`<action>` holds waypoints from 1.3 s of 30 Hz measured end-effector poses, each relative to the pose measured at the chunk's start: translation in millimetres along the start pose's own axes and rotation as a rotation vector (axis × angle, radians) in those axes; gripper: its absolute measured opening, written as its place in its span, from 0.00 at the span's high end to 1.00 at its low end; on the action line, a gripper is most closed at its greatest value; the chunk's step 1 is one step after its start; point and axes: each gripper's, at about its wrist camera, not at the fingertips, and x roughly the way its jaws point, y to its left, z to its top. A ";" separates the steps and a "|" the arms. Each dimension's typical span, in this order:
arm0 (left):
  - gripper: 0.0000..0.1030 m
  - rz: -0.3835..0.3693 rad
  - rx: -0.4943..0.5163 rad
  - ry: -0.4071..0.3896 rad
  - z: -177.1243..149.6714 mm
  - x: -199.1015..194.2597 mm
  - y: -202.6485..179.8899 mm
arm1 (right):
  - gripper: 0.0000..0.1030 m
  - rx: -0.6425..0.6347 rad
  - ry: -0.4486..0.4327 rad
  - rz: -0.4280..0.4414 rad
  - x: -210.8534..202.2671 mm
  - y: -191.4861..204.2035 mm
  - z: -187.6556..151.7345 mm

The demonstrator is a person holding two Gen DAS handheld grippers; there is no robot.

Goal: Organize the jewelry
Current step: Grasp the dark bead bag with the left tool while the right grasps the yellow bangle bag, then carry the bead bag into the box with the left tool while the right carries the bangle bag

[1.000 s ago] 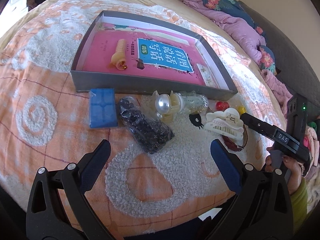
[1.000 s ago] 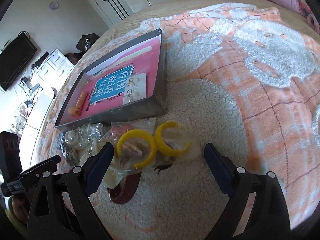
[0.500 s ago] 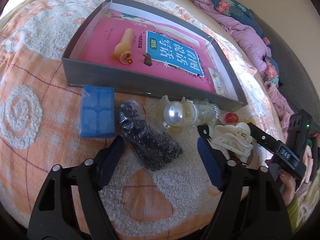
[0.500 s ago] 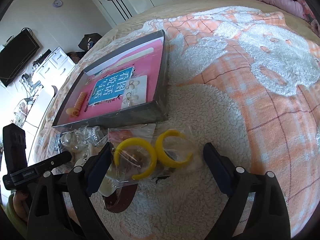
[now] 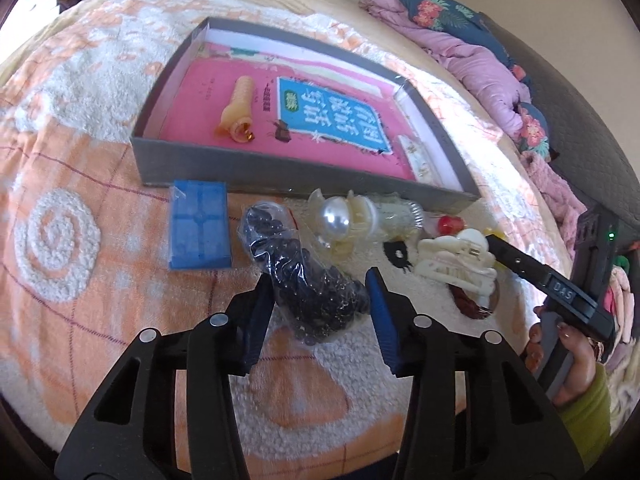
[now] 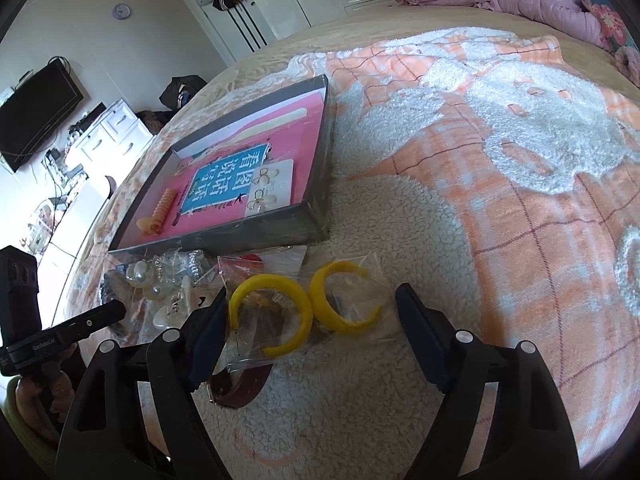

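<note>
A clear bag of black beads [image 5: 312, 288] lies on the fleece blanket. My left gripper [image 5: 320, 300] has its blue pads against both sides of the bag. My right gripper [image 6: 312, 320] is open and straddles a clear bag holding two yellow hoop earrings [image 6: 268, 316]. The grey box [image 5: 280, 176] lies beyond, with a pink book, an orange spiral hair tie [image 5: 240, 108] and an earring card [image 6: 272, 188] in it. Loose in front of the box are a blue case [image 5: 200, 228], a pearl clip [image 5: 338, 216] and a cream claw clip [image 5: 452, 268].
A brown leather band [image 6: 240, 388] lies under the earring bag, near my right gripper's left finger. A red bead [image 5: 450, 223] sits by the box's corner. Purple bedding [image 5: 472, 52] is piled at the far right. A person's hand [image 5: 572, 364] holds the right gripper.
My left gripper moved forward onto the bead bag and its fingers narrowed from wide open to touching the bag. The right gripper edged closer to the yellow earrings, still open.
</note>
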 end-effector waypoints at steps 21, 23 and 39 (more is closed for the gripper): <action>0.64 0.042 -0.003 -0.187 38.3 -58.3 17.0 | 0.24 -0.133 -0.110 0.008 -30.9 53.8 28.9; 0.64 0.049 -0.006 -0.193 41.5 -59.4 19.9 | 0.24 -0.153 -0.112 0.014 -28.6 61.4 32.2; 0.63 0.144 0.064 -0.173 86.3 -37.0 35.6 | 0.24 -0.209 -0.123 0.012 -14.9 88.3 53.6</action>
